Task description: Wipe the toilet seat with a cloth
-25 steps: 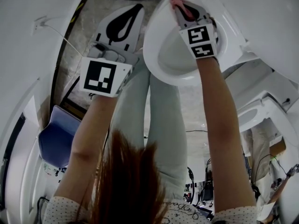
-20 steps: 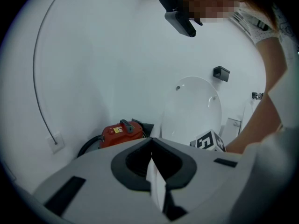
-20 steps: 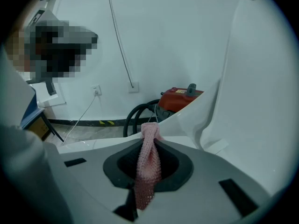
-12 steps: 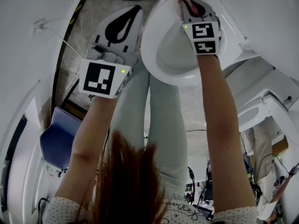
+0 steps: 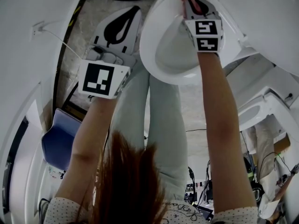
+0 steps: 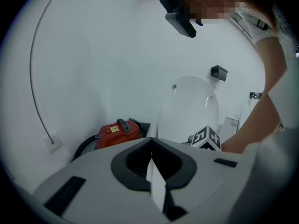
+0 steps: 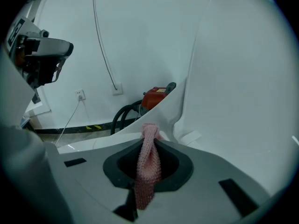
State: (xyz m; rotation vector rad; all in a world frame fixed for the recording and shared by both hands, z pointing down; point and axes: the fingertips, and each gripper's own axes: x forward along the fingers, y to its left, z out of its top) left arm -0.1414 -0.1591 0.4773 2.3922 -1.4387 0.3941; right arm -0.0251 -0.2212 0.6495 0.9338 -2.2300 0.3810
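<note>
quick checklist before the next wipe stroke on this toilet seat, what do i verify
1. Cloth grip: right gripper is shut on the pink cloth. Ok.
2. Cloth contact: its tip sits at the rear rim of the toilet seat; actual touch cannot tell.
3. Lid raised, off the seat. Ok.
4. Left gripper shut, empty, held beside the bowl, out of the stroke path. Ok.
5. Red machine behind the toilet is apart from the seat. Ok.

cloth (image 7: 148,168): pink knit, rough | toilet seat (image 5: 147,48): wht, glossy, smooth | right tool (image 7: 149,138): gry plastic, matt
</note>
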